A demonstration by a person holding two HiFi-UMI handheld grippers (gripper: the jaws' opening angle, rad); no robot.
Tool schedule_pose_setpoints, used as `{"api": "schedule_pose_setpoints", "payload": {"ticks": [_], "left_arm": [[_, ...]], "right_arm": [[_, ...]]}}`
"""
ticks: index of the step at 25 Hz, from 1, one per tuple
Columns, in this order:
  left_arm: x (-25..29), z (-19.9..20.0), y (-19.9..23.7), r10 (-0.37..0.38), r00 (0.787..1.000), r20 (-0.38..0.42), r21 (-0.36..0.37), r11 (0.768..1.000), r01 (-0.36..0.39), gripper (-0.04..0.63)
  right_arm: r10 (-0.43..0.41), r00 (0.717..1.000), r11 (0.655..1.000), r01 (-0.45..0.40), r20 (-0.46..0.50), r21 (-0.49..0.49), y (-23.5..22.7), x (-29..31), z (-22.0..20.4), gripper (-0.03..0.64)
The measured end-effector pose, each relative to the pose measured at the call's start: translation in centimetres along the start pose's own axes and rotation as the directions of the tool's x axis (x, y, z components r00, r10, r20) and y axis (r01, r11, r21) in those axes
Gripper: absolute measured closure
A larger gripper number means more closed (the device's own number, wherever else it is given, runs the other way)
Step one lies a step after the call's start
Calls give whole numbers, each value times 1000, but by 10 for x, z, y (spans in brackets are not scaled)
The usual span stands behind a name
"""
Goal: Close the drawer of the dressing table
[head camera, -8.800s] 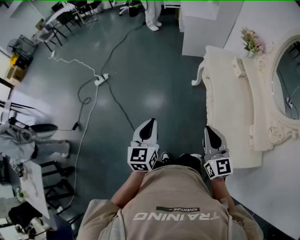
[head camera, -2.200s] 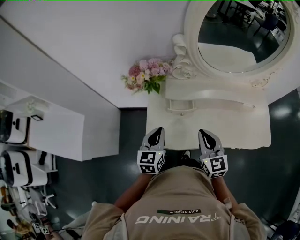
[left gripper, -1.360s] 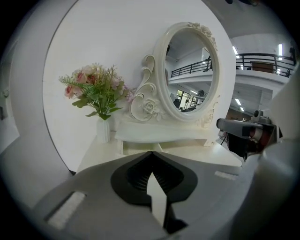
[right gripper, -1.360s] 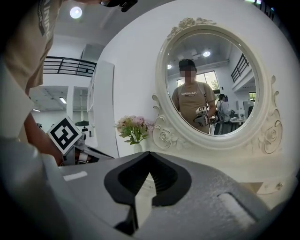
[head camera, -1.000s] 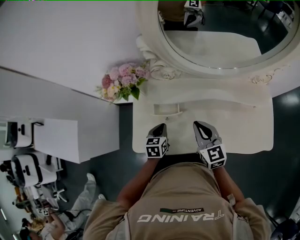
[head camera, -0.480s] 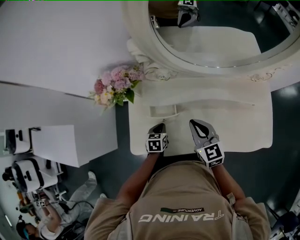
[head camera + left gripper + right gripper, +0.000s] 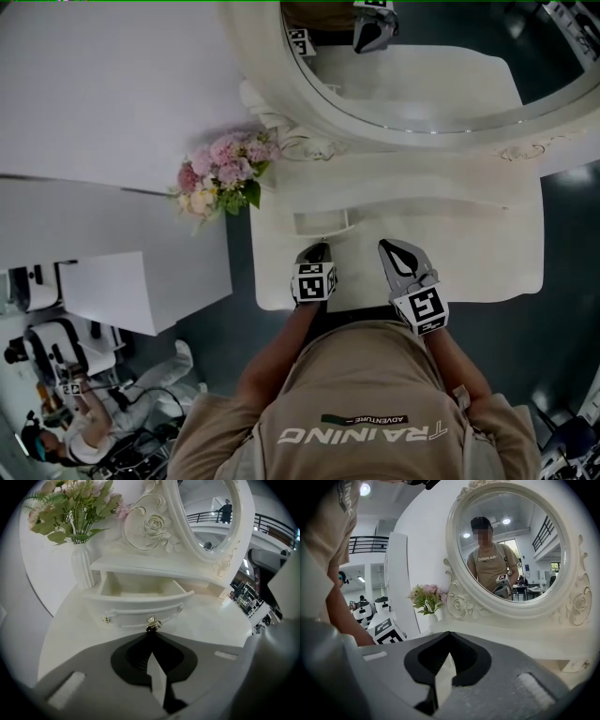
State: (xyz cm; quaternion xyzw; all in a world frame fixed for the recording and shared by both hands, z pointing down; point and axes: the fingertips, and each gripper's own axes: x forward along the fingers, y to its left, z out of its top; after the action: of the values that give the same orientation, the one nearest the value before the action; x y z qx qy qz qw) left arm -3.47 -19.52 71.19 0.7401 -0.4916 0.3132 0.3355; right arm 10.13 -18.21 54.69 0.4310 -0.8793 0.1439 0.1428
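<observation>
The cream dressing table (image 7: 487, 253) has a small drawer (image 7: 322, 222) pulled out under its shelf. In the left gripper view the drawer front (image 7: 140, 609) faces me, its metal knob (image 7: 153, 623) just beyond my jaw tips and its inside empty. My left gripper (image 7: 317, 249) (image 7: 150, 631) is shut on nothing, its tip at the knob; I cannot tell if it touches. My right gripper (image 7: 389, 248) (image 7: 449, 633) is shut and empty, hovering over the tabletop to the right of the drawer.
A vase of pink flowers (image 7: 220, 173) (image 7: 83, 566) stands at the table's back left corner. The oval mirror (image 7: 422, 56) (image 7: 511, 545) rises behind the shelf. A white cabinet (image 7: 141, 281) stands left of the table, with a person (image 7: 75, 422) on the floor beyond it.
The person turned from the open floor to face the dressing table and stepped close. In the last second the left gripper moved forward to the drawer; the right gripper barely shifted.
</observation>
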Motion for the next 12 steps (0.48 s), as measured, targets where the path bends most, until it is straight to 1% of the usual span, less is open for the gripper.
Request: {"api": "schedule_pose_setpoints", "payload": {"ticks": [3, 7, 12], "left_arm": [[2, 3, -2, 2, 1000, -6, -7, 1000, -2, 578], [2, 7, 4, 36, 999, 1, -29, 999, -36, 578], [5, 14, 6, 41, 999, 11, -21, 999, -41, 578]], "right_arm": [[12, 1000, 1000, -12, 12, 4, 1, 3, 3, 614], [16, 1000, 1000, -16, 4, 5, -2, 2, 2, 614], [13, 1000, 1000, -13, 10, 8, -6, 1, 2, 614]]}}
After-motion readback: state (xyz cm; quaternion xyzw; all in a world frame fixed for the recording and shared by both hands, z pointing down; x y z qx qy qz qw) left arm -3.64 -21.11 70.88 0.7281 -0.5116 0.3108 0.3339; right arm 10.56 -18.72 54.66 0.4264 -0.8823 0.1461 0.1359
